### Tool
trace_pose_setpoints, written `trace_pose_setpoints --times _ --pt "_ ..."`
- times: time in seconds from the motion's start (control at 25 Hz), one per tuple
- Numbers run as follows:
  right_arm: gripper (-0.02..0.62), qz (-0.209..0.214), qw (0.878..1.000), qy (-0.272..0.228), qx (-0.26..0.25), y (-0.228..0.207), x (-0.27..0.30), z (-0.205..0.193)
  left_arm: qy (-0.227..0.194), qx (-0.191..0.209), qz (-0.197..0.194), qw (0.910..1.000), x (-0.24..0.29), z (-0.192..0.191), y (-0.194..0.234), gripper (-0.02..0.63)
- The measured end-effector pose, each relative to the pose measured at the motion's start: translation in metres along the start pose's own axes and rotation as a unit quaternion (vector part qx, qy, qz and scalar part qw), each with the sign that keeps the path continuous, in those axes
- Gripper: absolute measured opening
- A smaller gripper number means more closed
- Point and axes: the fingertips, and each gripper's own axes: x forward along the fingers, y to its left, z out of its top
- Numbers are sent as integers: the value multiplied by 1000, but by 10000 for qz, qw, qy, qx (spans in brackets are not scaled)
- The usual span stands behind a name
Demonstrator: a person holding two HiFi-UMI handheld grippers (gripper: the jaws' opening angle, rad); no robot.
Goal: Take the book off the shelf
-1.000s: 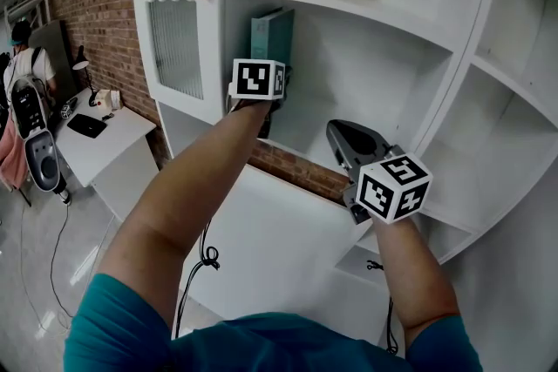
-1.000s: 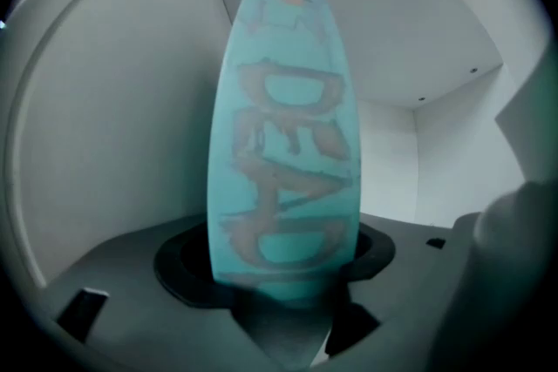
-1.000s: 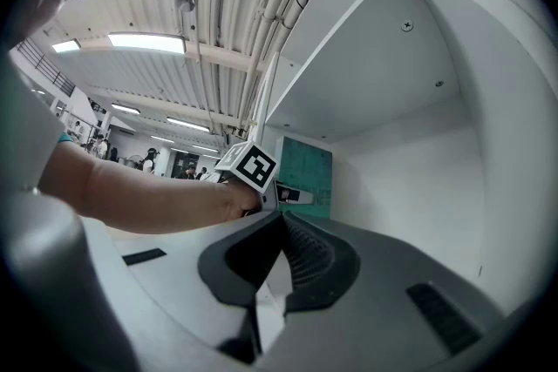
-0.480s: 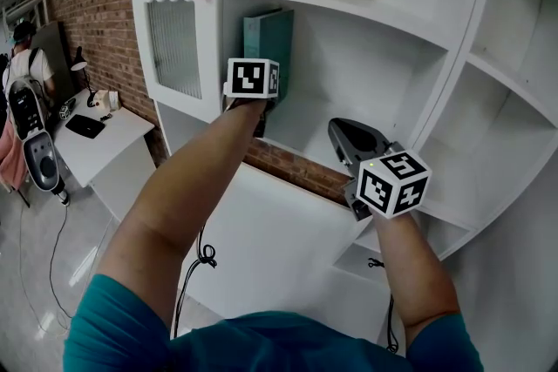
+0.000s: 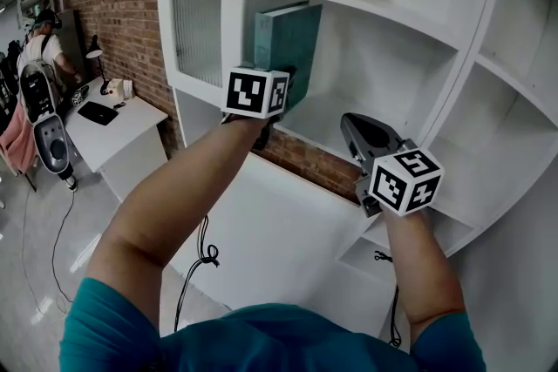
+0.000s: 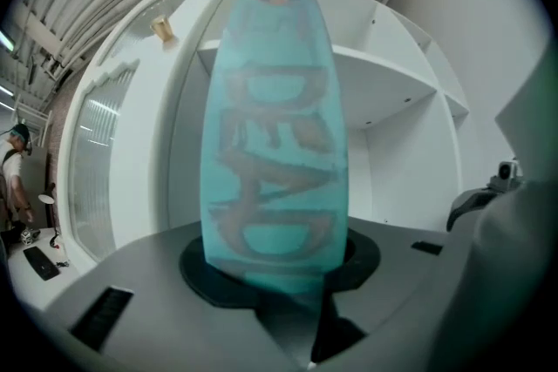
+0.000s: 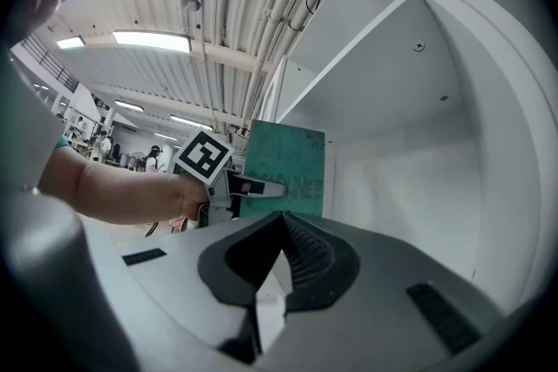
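Book (image 5: 290, 43), clamped upright in the just-closed left claw (image 5: 279, 93), is best drawn level and clear of the shelf (image 5: 324, 113); right claw (image 5: 352, 125), pressed together, is kept off the shelf.

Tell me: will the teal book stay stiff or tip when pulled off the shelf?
The book looks like a hardcover, so probably stiff. It stands tall, and the left gripper, its jaws just closed on the lower spine, may let it tip sideways.
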Motion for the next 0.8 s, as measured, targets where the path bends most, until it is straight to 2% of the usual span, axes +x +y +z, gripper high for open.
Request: trace_pose_setpoints --times 0.4,0.56,0.8 --pt "21 488 9983 -194 262 42 -14 2 -265 161 -162 9994 -100 -13 -2 164" --pt "21 723 9965 -202 362 64 -16 -9 -254 82 -142 9995 -143 -36 7 164" --pt "21 1015 9936 -178 468 72 -12 -36 -140 77 22 9999 -175 -73 20 164"
